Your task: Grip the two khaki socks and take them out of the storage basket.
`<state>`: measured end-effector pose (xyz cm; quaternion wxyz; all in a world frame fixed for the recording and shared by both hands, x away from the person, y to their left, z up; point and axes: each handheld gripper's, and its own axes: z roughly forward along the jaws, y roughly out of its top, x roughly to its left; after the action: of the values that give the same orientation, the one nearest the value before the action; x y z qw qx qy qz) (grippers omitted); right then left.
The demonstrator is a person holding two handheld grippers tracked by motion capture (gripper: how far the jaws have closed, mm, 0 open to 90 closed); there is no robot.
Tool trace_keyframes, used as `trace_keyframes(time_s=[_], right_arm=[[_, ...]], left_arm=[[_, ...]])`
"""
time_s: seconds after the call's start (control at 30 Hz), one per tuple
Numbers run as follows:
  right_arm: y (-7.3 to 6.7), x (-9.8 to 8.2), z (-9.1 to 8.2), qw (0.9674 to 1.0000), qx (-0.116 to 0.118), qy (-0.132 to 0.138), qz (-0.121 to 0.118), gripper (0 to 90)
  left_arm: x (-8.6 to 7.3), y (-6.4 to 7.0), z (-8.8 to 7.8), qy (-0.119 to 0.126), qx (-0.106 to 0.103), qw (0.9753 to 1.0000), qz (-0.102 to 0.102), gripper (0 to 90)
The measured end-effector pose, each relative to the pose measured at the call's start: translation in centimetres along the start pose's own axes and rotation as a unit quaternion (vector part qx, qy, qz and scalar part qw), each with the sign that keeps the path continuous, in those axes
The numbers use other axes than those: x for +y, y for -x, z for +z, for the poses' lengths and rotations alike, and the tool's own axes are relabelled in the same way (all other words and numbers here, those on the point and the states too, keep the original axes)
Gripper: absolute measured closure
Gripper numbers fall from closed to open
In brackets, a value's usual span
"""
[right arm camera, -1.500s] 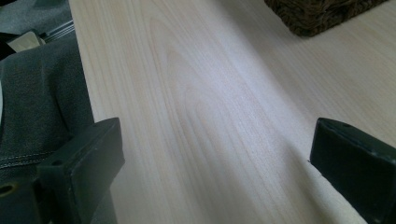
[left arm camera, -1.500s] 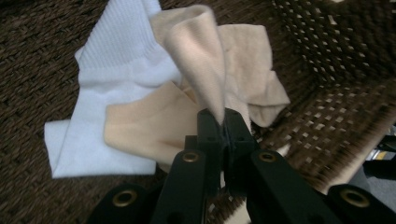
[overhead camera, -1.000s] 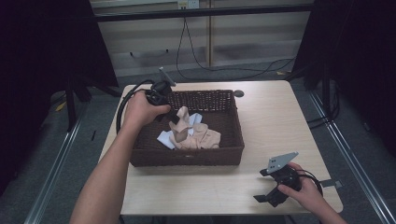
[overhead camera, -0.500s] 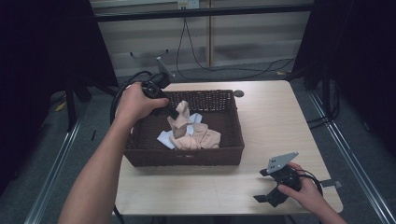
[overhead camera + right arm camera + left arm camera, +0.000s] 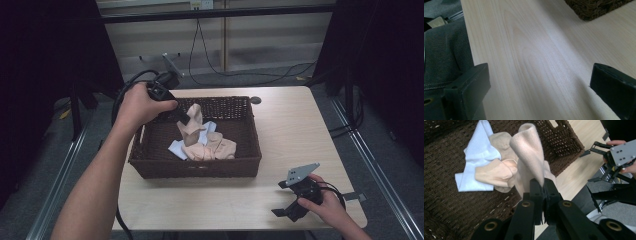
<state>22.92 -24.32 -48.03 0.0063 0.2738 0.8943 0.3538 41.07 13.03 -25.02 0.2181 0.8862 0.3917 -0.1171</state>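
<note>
We've got the beige sock (image 5: 530,152) pinched in the left gripper (image 5: 543,185), pulled up over the basket (image 5: 245,162) but its lower end looks still down in the pile. Inside the basket there's more beige fabric (image 5: 496,171) and a white sock (image 5: 477,152) left to pull. Right gripper (image 5: 292,200) sits spread wide, empty, on the table (image 5: 536,50) right of the basket.

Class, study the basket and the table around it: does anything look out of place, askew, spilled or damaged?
Nothing is spilled or damaged. The socks lie in a loose heap in the wicker basket: a white sock under beige ones. One beige sock stands up from the heap, pinched in the shut left tool. The right tool rests open on the table.
</note>
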Motion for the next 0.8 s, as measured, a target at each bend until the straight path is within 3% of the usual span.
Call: trace_keyframes(time_s=[0.47, 0.6, 0.63, 0.73, 0.77, 0.8], right_arm=[[0.1, 0.0, 0.0, 1.0, -0.001, 0.002, 0.001, 2.4], [0.0, 0.0, 0.0, 1.0, 0.001, 0.002, 0.001, 2.4], [0.0, 0.0, 0.0, 1.0, 0.001, 0.001, 0.001, 2.4], [0.0, 0.0, -0.1, 1.0, 0.001, 0.002, 0.001, 2.4], [0.0, 0.0, -0.1, 1.0, 0.001, 0.003, 0.002, 2.4], [0.0, 0.0, -0.1, 1.0, -0.002, 0.002, 0.002, 2.4]], left_arm=[[-0.5, 1.4, -1.4, -0.002, -0.011, 0.9998, 0.013, 87.6], [-0.6, 1.6, -1.4, 0.003, -0.01, 0.9999, 0.006, 87.6], [-0.6, 1.4, -1.5, -0.009, -0.01, 0.9997, 0.019, 87.6], [-0.7, 1.5, -1.3, -0.011, -0.012, 0.9997, 0.019, 87.6], [-0.7, 1.7, -1.2, -0.001, -0.011, 0.9999, 0.008, 87.6], [-0.7, 1.6, -1.3, -0.013, -0.012, 0.9996, 0.021, 87.6]])
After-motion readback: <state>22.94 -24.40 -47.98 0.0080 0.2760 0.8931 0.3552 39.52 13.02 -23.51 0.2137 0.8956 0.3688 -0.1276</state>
